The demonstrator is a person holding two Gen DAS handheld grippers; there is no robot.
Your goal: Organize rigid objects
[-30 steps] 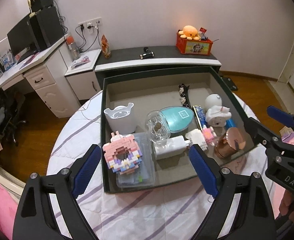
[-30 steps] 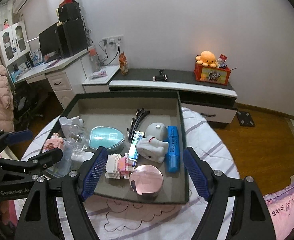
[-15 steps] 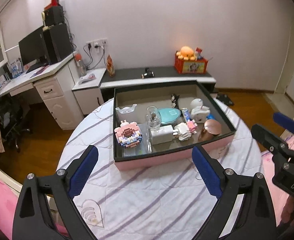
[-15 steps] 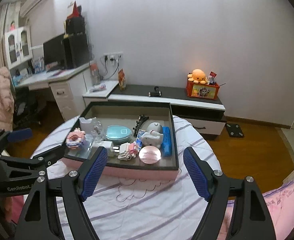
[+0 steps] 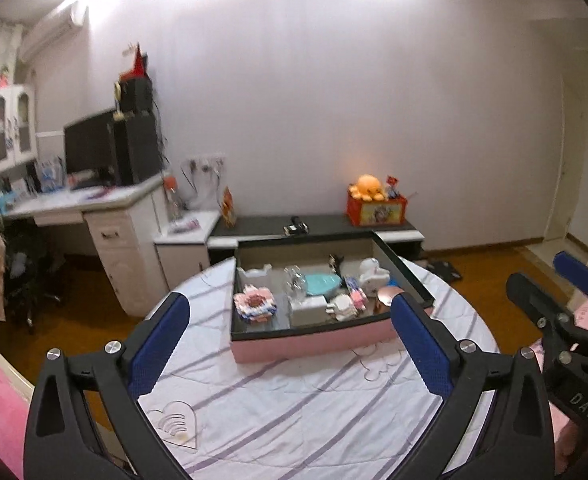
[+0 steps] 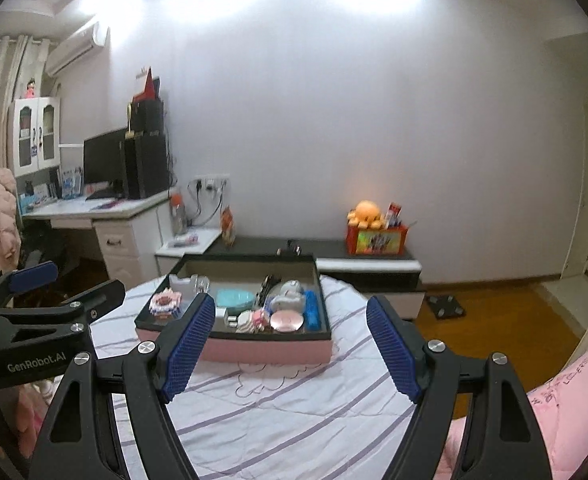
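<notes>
A pink box with a dark rim (image 5: pixel 313 344) (image 6: pixel 254 350) sits on the round table and holds several small items: a pink block model (image 5: pixel 254 303) (image 6: pixel 165 302), a teal oval case (image 5: pixel 321 283) (image 6: pixel 234 299), a white charger (image 5: pixel 307 309), a white figurine (image 5: pixel 373 276) (image 6: pixel 290 300), a rose-gold round lid (image 5: pixel 387 294) (image 6: pixel 287 321) and a blue bar (image 6: pixel 312 310). My left gripper (image 5: pixel 288 330) hangs well back from the box, its jaws opening with nothing between them. My right gripper (image 6: pixel 290 334) stands open and empty, equally far back.
The table wears a white cloth with purple stripes (image 5: pixel 294 408). Behind it runs a low dark cabinet (image 5: pixel 321 226) bearing an orange toy box (image 5: pixel 375 208). A white desk (image 5: pixel 94 216) with a monitor stands left. Pink bedding (image 6: pixel 565 408) lies at the right.
Both grippers have pulled back and risen away from the box, which now looks small and far. The views tilted up toward the wall. The left jaws spread a little wider.
</notes>
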